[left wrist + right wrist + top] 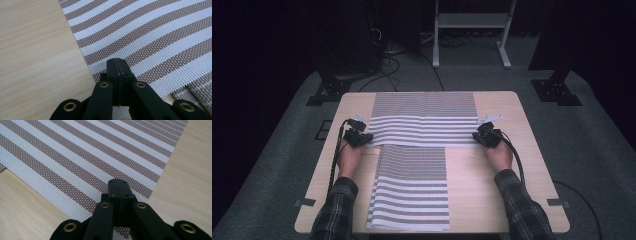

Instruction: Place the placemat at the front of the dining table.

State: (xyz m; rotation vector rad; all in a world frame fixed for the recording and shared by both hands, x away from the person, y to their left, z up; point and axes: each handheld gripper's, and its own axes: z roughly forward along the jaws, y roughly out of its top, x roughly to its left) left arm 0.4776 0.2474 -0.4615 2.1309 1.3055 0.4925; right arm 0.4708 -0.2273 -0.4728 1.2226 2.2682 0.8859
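A pale wooden worktop (507, 175) carries two woven striped placemats. The far placemat (424, 119) is laid crosswise over the middle of the worktop. The near placemat (411, 187) is laid lengthwise below it, reaching the front edge; its far end is tucked under the crosswise mat's near edge.

The left tongs (362, 138) are seen at the far placemat's near left corner, held by a hand in a plaid sleeve (337, 205). In the left gripper view the tongs (117, 66) are pressed together, clamped on the mat's corner (140, 42), which is lifted and bowed. The right tongs (484, 139) are clamped likewise on the near right corner (87, 165), jaws together in the right gripper view (117, 186).
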